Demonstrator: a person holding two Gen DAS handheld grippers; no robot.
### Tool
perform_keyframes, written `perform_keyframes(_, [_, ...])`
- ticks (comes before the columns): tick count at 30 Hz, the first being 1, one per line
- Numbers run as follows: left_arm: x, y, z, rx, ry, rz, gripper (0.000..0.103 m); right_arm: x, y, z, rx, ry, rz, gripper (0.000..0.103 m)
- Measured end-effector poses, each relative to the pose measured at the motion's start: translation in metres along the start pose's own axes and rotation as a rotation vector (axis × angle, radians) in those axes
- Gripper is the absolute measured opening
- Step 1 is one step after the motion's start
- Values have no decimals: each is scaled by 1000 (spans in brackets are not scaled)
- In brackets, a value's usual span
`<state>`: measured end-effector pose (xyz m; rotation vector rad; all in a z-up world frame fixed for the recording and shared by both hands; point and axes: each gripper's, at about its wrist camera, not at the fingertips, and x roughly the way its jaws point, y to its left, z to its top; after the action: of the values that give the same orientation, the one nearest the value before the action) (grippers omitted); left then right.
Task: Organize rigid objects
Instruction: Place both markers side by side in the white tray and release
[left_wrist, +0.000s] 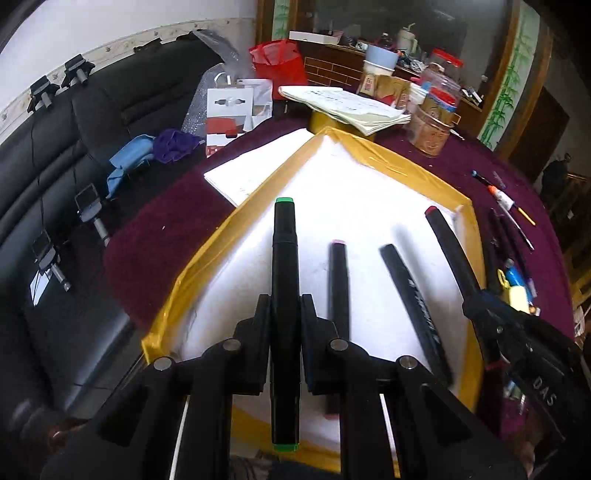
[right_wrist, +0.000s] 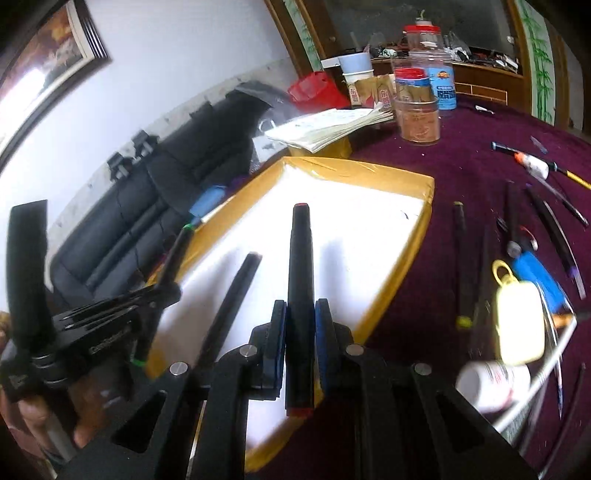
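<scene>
While clamped, green-capped marker (left_wrist: 284, 295) between left tool (left_wrist: 284, 317) pads.

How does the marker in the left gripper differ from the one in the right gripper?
Cap colour: the left gripper holds a green-capped marker; the right gripper holds a red-capped marker.
Place over the tray: the green marker is near its left edge, the red marker near its right edge, with two markers already lying in the tray between them.
Shared: both have black bodies with coloured caps at both ends, are clamped mid-body and point away from the cameras.
</scene>
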<state>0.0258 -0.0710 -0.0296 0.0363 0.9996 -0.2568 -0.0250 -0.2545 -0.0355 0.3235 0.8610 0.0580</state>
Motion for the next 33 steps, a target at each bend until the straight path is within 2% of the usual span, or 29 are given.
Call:
perform_keyframes(12, [33, 1, -1, 24, 78, 31, 12, 35, 13, 7, -78, 51, -94, 13])
perform_keyframes(15, [33, 1, -3, 27, 55, 46, 14, 43, 12, 5, -70, 78, -123, 14])
perform_keyframes(16, [32, 1, -4, 25, 48, 49, 15, 43, 12, 5, -74, 73, -126, 14])
perform_keyframes(18, [30, 1, -5, 25, 44, 60, 31, 42, 14, 5, -68, 75, -123, 14])
perform_keyframes(19, [25, 1, -6, 17, 27, 62, 33, 40, 12, 5, -53, 72, -109, 14])
perform_keyframes(21, [11, -3, -10, 29, -24, 91, 45, 30, 9, 3, -17, 52, -70, 15])
perform_keyframes(23, [-2, -10, -12, 47, -60, 115, 53, 15, 5, -1, 16, 20, -48, 16])
perform_keyframes(25, [-18, -21, -17, 65, -97, 115, 55, -3, 1, -7, 38, -7, -4, 27])
perform_keyframes(26, [-23, -25, -19, 71, -105, 114, 56, -14, -1, -11, 48, -22, 13, 29])
perform_keyframes(33, [-50, -72, -37, 161, -127, 73, 56, -69, -22, -42, 71, -66, 34, 34])
